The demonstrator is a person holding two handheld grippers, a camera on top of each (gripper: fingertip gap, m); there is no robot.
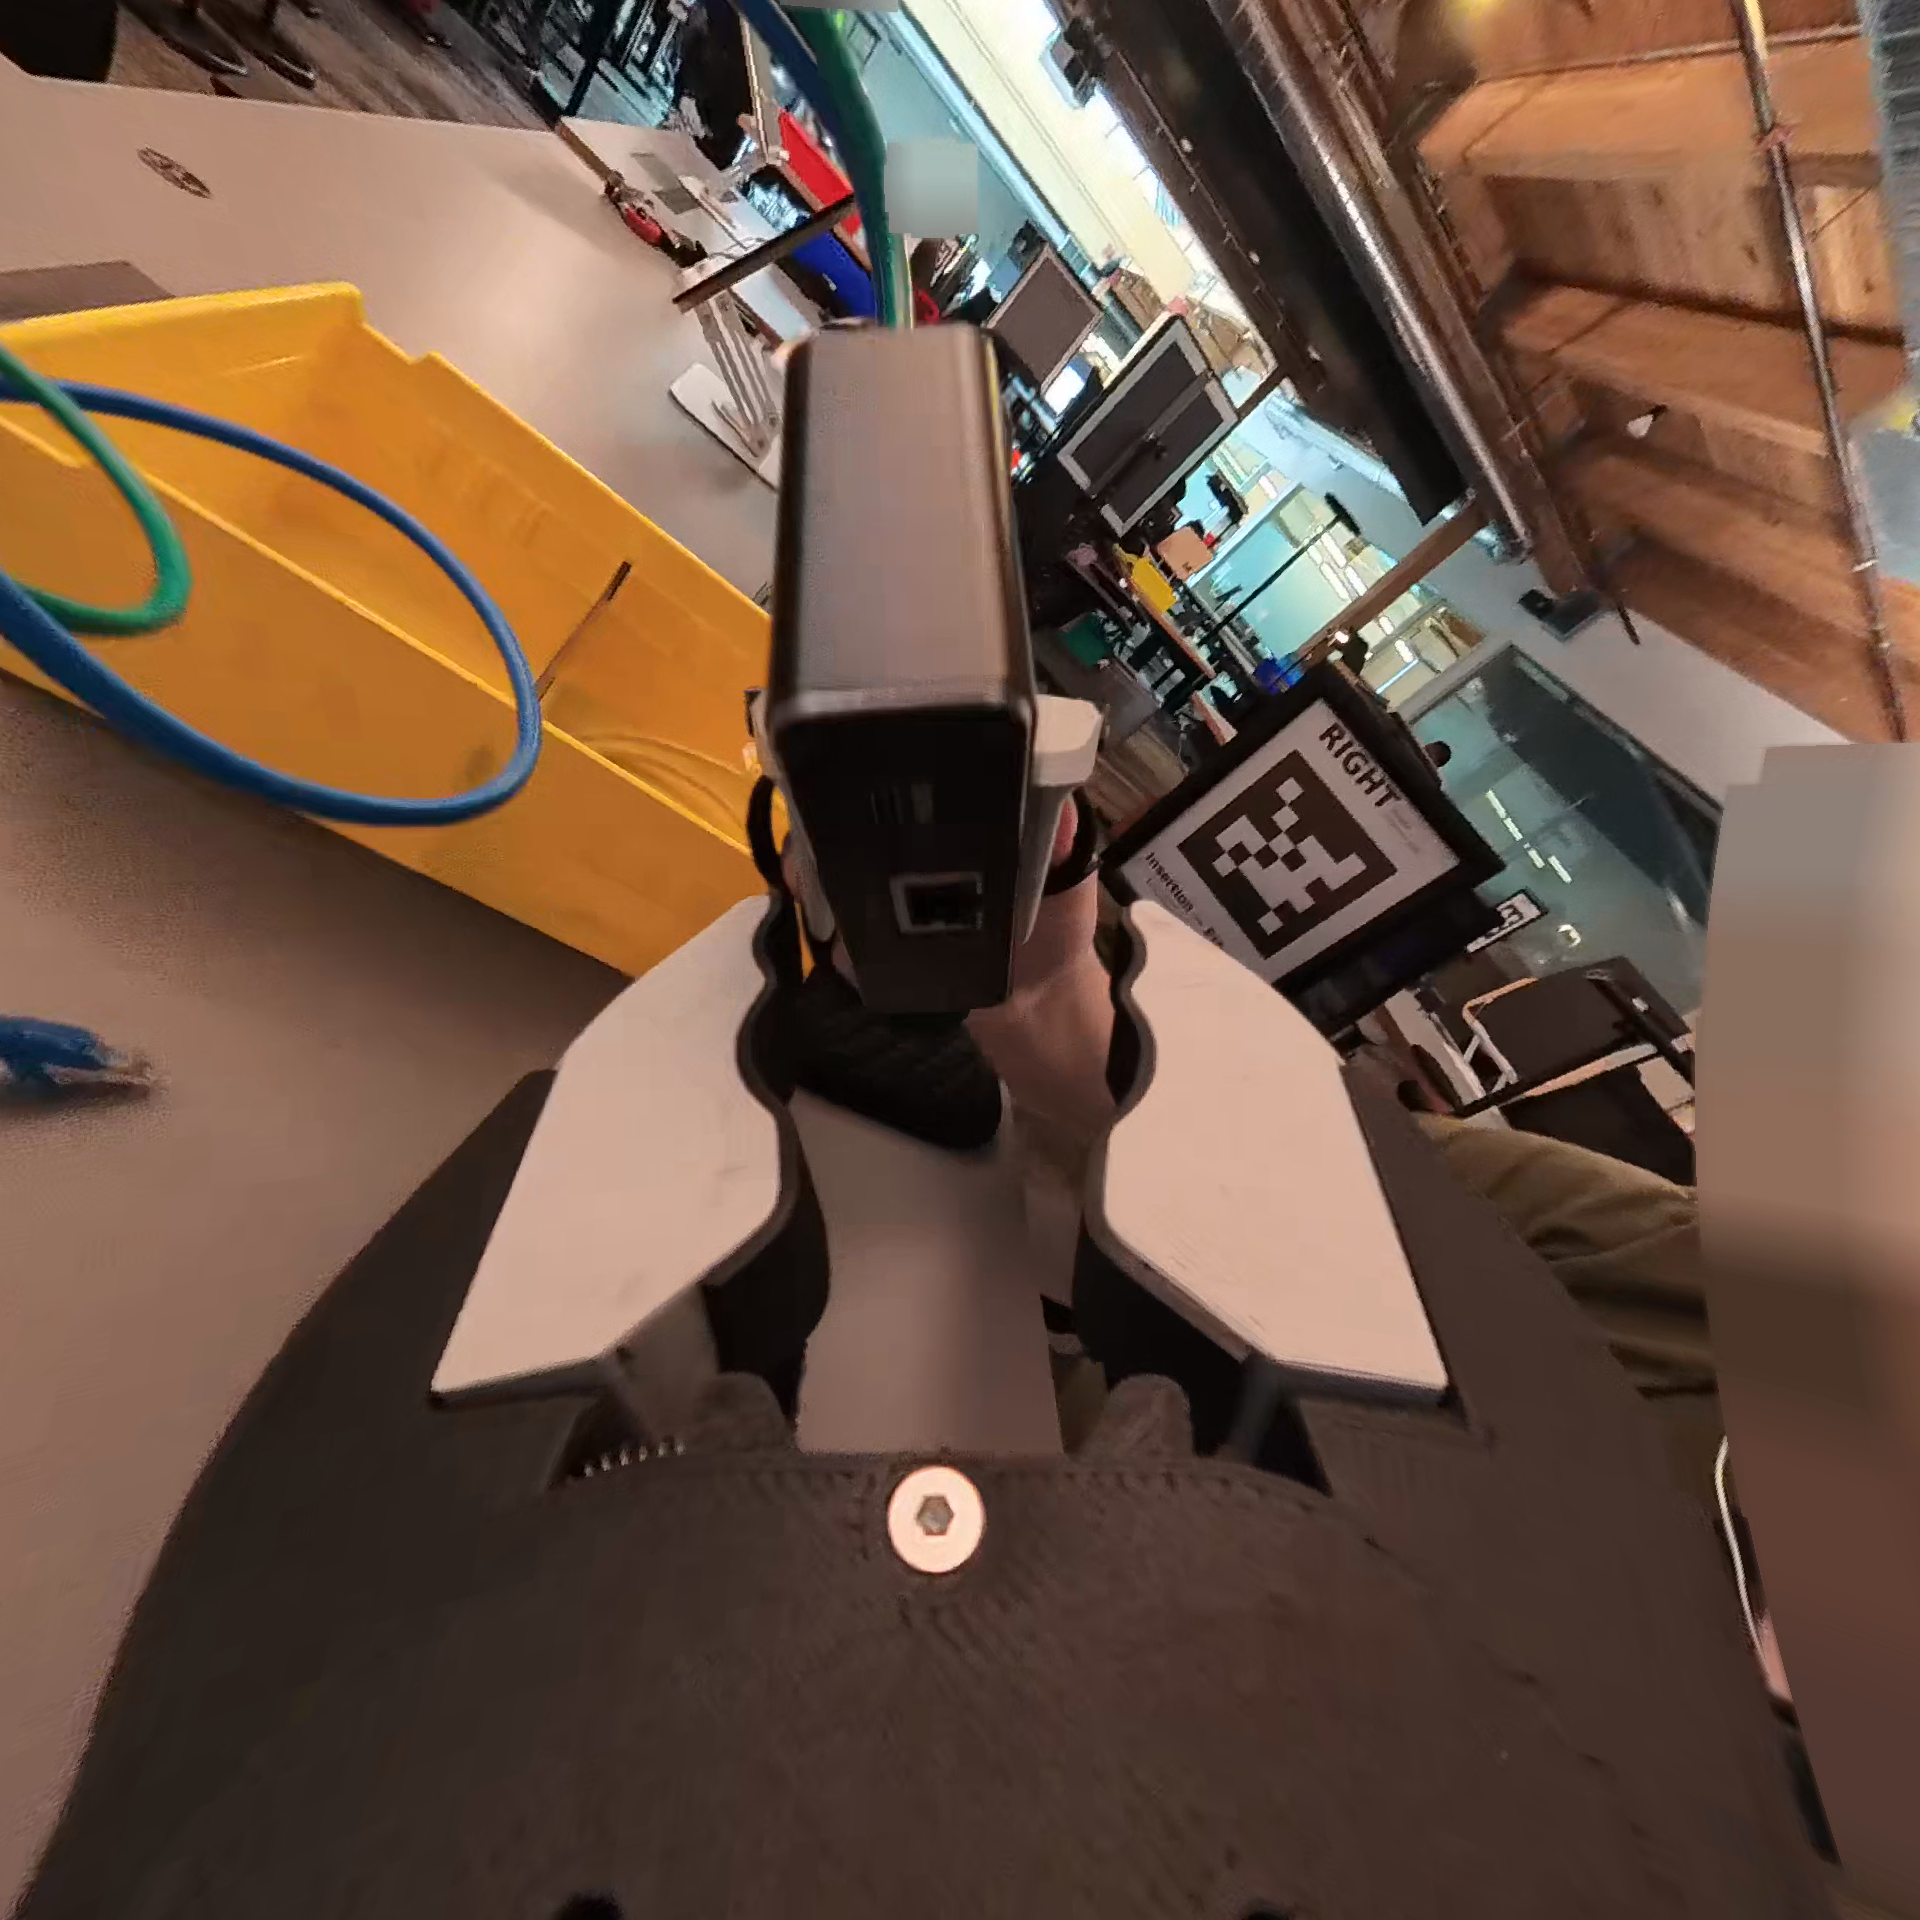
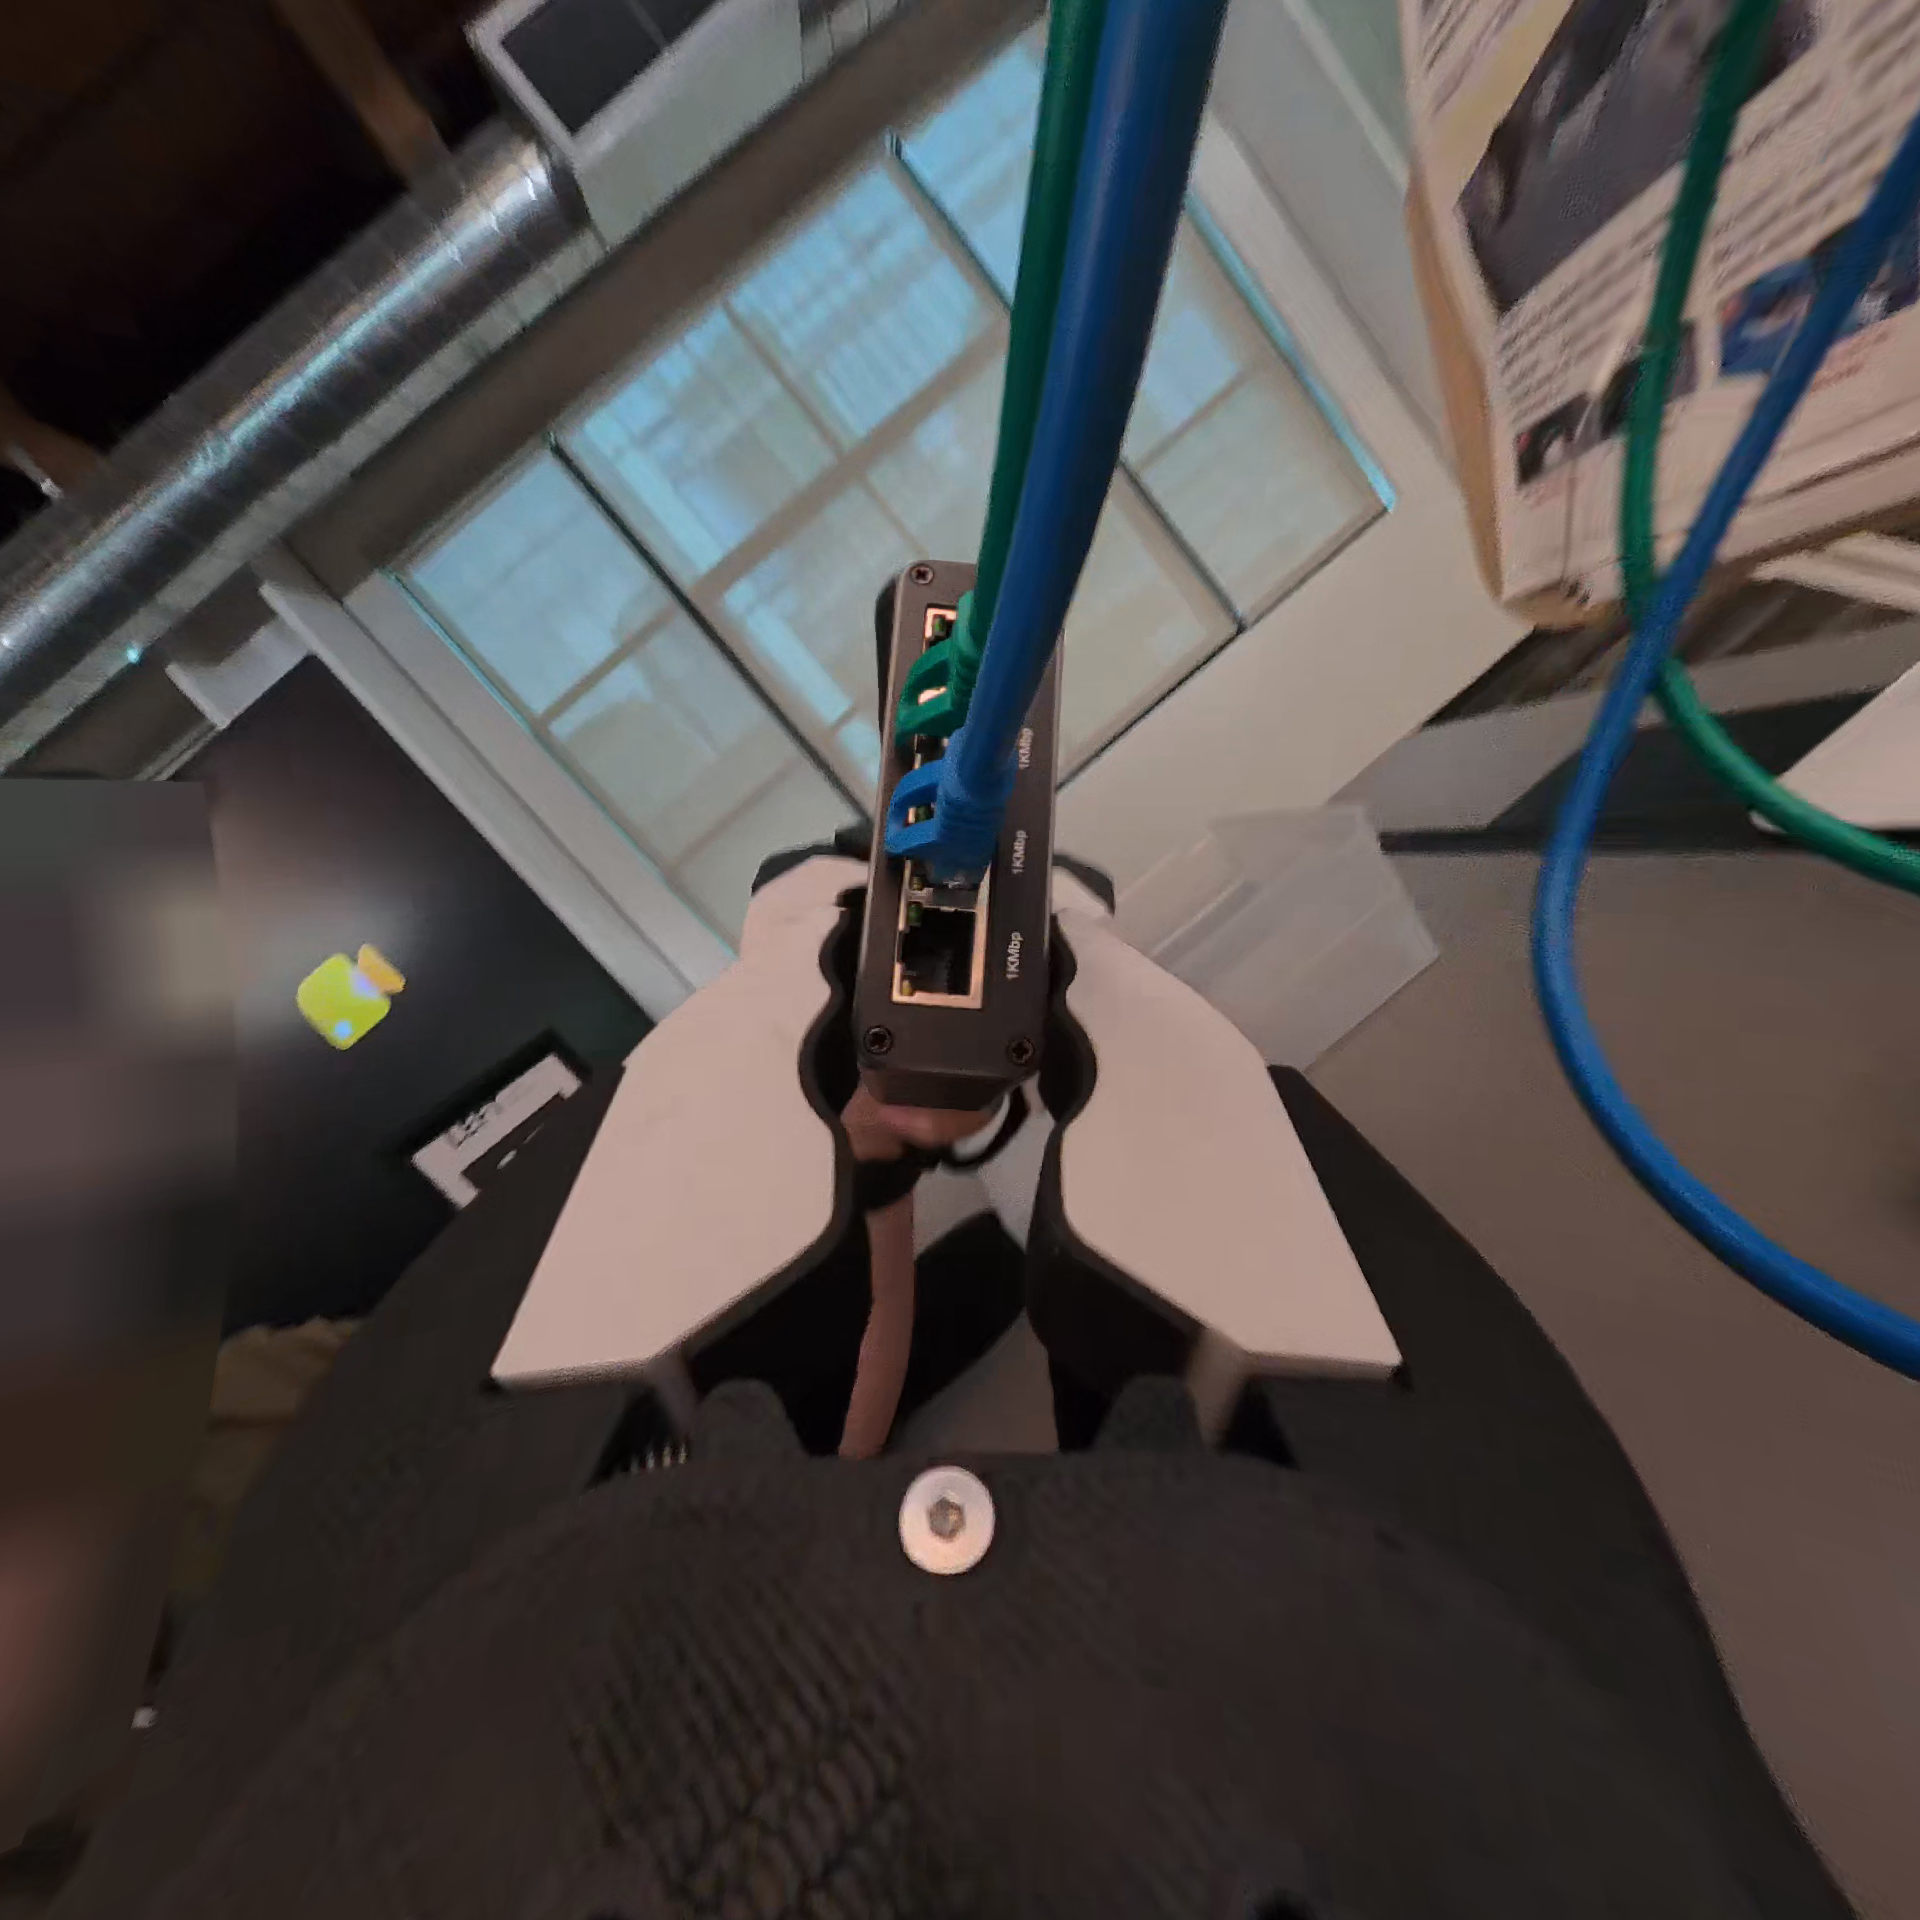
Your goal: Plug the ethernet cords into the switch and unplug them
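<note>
Two cords — green cord [image 2: 940,681] and blue cord [image 2: 961,810] — sit plugged into the switch [image 2: 961,831], lifted off the table [image 1: 260,956]. Our right gripper [image 2: 951,997] clamps it; our left gripper [image 1: 940,961] stands apart just behind. Unplugging comes next, we judge — pinch each latch.

Grey tabletop [image 1: 343,270] in the left wrist view, yellow bin [image 1: 416,540] resting on it. Beyond: desks with monitors [image 1: 1143,426], a dark chair [image 1: 1569,1029], wooden ceiling [image 1: 1621,208]. Right wrist view: white-framed paned window [image 2: 810,436], daylit; silver duct [image 2: 312,395] overhead; printed cardboard box [image 2: 1662,260] upper right.
</note>
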